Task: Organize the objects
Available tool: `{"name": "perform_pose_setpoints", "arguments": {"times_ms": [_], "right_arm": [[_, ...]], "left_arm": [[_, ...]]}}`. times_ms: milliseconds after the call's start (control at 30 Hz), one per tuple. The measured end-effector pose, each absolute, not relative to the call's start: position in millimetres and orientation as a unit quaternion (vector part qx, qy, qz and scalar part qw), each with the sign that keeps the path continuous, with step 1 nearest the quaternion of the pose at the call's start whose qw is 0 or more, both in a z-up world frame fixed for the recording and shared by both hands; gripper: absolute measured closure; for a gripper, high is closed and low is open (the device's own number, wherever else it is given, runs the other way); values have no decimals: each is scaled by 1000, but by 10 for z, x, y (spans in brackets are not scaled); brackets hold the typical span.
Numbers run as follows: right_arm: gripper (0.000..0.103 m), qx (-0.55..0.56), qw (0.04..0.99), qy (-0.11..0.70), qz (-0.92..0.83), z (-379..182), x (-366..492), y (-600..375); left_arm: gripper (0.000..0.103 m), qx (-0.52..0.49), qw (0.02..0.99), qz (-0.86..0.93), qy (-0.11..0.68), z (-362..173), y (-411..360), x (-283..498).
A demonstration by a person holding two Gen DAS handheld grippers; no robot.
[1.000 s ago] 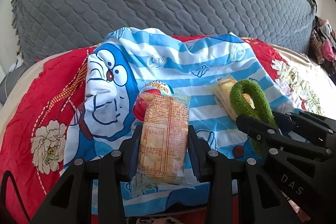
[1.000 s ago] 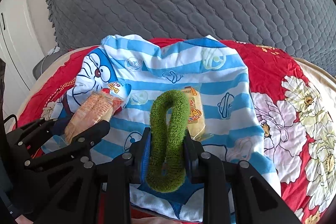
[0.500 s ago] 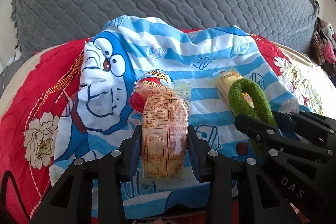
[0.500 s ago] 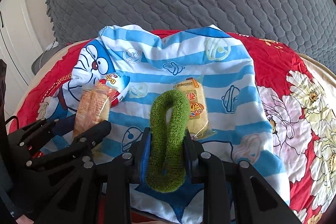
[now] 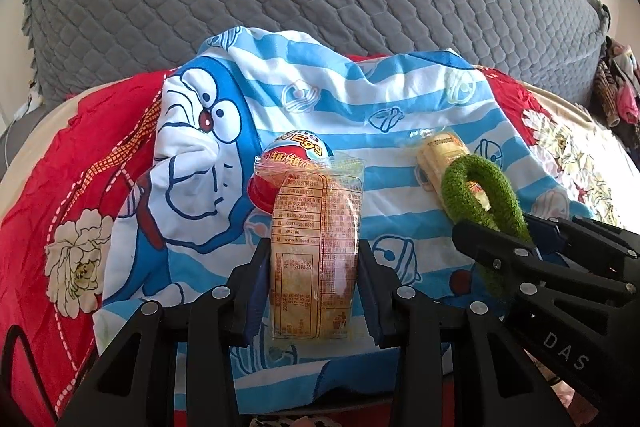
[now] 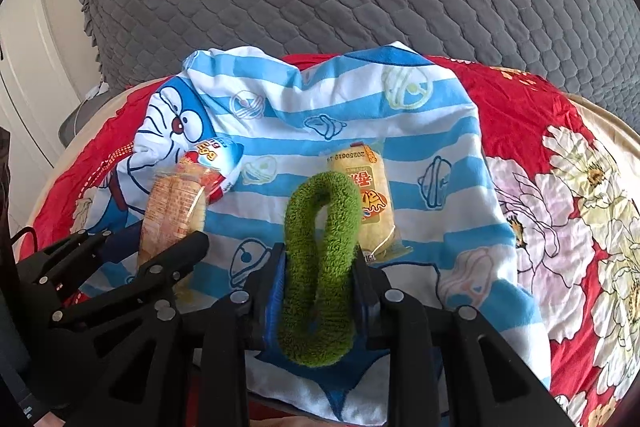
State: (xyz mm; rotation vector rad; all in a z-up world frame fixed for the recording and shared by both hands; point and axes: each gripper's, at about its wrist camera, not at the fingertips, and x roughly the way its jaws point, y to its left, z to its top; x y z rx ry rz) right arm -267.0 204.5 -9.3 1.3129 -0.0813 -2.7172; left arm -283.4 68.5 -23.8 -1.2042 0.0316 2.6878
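1. Left gripper (image 5: 314, 291) is clamped on the orange snack packet (image 5: 314, 247), grip unchanged over the last second. The packet is held above the striped cartoon cloth (image 5: 360, 123), just in front of the toy egg (image 5: 292, 163).
2. Right gripper (image 6: 320, 291) holds the green fuzzy ring (image 6: 320, 247). Its jaws have just been opening slightly, ring between them, pads look to be touching; hard to confirm.
3. The yellow snack pack (image 6: 370, 203) lies on the cloth behind the ring.
4. Read: ring release starting, packet not yet placed.
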Motion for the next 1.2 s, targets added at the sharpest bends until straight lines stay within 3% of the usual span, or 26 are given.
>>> {"name": "perform_pose_setpoints", "arguments": {"times_ms": [467, 533, 733, 1000, 1200], "right_arm": [[56, 445, 57, -22, -893, -142, -2612, 2050], [54, 447, 58, -23, -892, -144, -2605, 2055], [52, 449, 56, -24, -891, -122, -2570, 2068], [45, 445, 53, -23, -894, -21, -2510, 2089], [30, 441, 54, -17, -896, 84, -2447, 2097]], "left_arm": [[48, -421, 89, 903, 14, -295, 607, -2790], [40, -420, 89, 903, 16, -277, 600, -2760], [30, -418, 77, 905, 13, -236, 564, -2726], [27, -424, 71, 903, 10, -213, 486, -2661], [26, -420, 69, 905, 12, -122, 482, -2584]]}}
